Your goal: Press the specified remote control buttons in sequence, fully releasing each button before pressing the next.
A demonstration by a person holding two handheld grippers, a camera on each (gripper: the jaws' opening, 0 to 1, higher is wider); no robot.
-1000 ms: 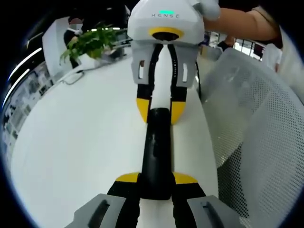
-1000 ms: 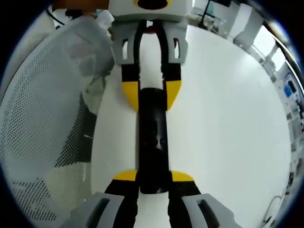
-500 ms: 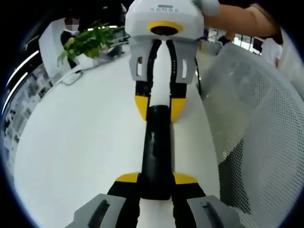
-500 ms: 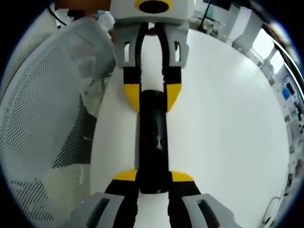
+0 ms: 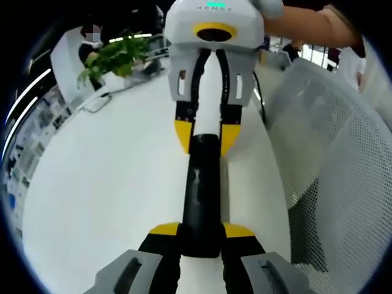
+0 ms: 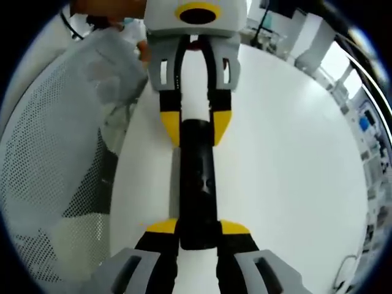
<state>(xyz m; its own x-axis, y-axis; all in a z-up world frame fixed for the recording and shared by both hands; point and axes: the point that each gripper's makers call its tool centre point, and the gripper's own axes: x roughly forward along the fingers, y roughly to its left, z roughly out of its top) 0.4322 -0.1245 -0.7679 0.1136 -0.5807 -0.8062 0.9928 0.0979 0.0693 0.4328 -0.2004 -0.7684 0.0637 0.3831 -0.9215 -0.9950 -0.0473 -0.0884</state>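
You had the black remote [image 5: 201, 196] clamped end to end between the left tool [image 5: 201, 236] and right tool [image 6: 197, 233] above the white worktop [image 5: 104, 184], so neither could press a button, and loosening one might have dropped it.

"HENSE"-like grey lettering, partly legible, on the right gripper [image 5: 206, 136] housing
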